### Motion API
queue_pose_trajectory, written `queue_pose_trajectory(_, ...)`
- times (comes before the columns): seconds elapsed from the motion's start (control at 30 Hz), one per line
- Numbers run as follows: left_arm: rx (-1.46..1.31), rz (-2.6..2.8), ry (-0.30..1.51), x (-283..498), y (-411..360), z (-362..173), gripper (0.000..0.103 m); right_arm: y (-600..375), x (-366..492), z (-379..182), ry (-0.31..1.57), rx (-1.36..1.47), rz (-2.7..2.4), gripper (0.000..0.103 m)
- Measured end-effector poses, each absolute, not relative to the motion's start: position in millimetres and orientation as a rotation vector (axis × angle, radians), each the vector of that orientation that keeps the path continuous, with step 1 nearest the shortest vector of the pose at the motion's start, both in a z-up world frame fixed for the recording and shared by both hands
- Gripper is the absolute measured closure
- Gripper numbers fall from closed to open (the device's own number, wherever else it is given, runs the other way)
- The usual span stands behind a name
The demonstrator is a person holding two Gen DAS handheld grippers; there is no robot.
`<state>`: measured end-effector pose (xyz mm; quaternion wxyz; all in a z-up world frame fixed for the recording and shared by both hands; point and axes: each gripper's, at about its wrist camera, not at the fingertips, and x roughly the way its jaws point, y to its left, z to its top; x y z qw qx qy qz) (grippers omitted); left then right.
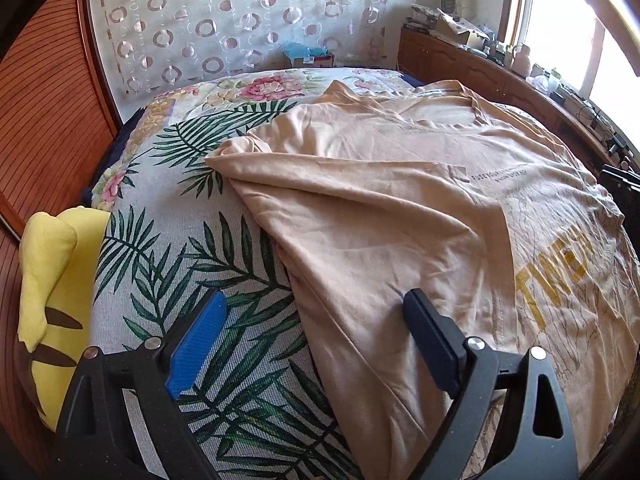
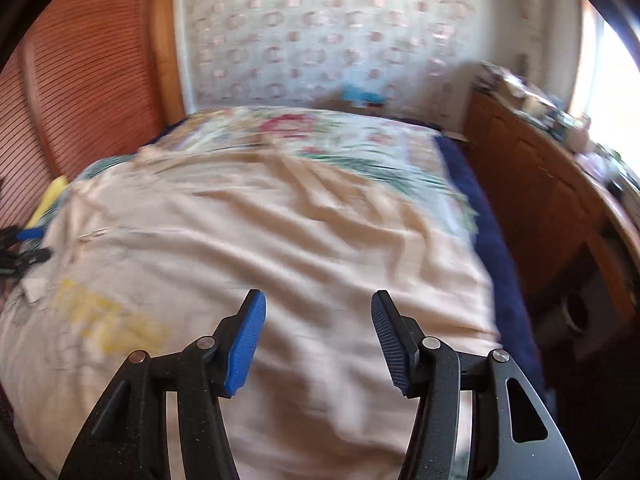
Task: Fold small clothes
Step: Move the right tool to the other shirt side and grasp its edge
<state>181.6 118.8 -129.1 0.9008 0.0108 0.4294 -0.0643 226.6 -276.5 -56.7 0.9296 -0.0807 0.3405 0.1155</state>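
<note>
Left wrist view: beige cotton T-shirt with yellow lettering (image 1: 400,208), spread across centre and right of frame on a leaf-and-flower printed bedspread (image 1: 192,232); one side lies folded over in a diagonal ridge. Left gripper (image 1: 316,312), lower frame, jaws wide apart, nothing held, straddling the shirt's edge. Yellow plush toy (image 1: 52,280), lower left edge. Right wrist view, blurred: right gripper (image 2: 318,310), lower centre, jaws parted, nothing between them, above the same shirt (image 2: 280,232). Wooden cabinet (image 2: 532,200), right.

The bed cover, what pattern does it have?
The bed cover has green palm leaves and pink flowers, clearest in the left wrist view.
</note>
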Motion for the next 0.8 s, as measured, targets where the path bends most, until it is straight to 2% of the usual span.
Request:
queue_pose_trajectory(0.27,0.022,-0.133,0.889,182,118,-129,0.012,-391,234,-80,0.781,-0.006,0.093,0.046)
queue_pose_trajectory(0.7,0.017,-0.124,0.888,182,119,-128,0.012,-425,250,-108,0.851,0.105,0.181,0.046)
queue_pose_trajectory(0.8,-0.015,-0.096,0.881,180,125,-126,0.012,-425,253,-108,0.85,0.102,0.206,0.06)
